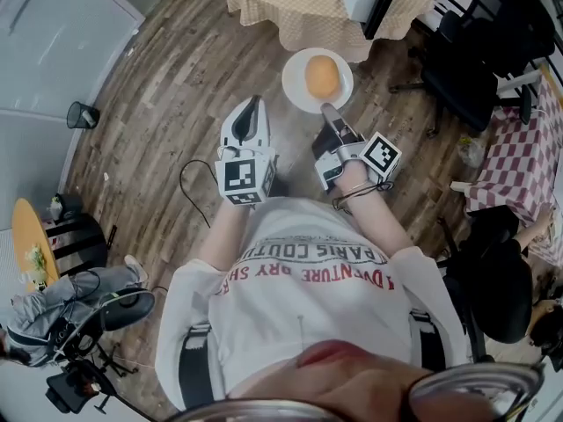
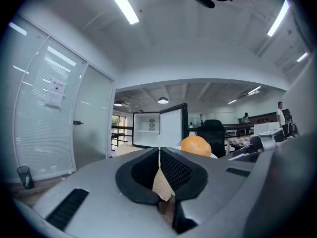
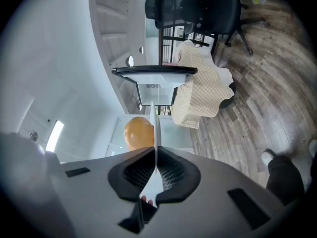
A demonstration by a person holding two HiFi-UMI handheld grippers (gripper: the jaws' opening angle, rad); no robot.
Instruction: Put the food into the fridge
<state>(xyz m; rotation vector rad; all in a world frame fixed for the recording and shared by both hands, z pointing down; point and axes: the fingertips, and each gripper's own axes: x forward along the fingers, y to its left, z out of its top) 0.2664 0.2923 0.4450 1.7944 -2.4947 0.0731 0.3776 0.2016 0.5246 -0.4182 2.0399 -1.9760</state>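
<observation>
Holds the plate level at 12 o'clock, likely so the round orange food on it cannot roll off before reaching the open fridge ahead. Pinches the plate's near rim with the right gripper, jaws nearly closed. Leaves the left gripper at 11 o'clock, jaws pressed together on nothing.

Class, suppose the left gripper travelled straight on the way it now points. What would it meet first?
Probably the open fridge standing on the cloth-covered table. It sits dead ahead of the shut left gripper. Nothing shows nearer in that line, though depth is hard to judge.
</observation>
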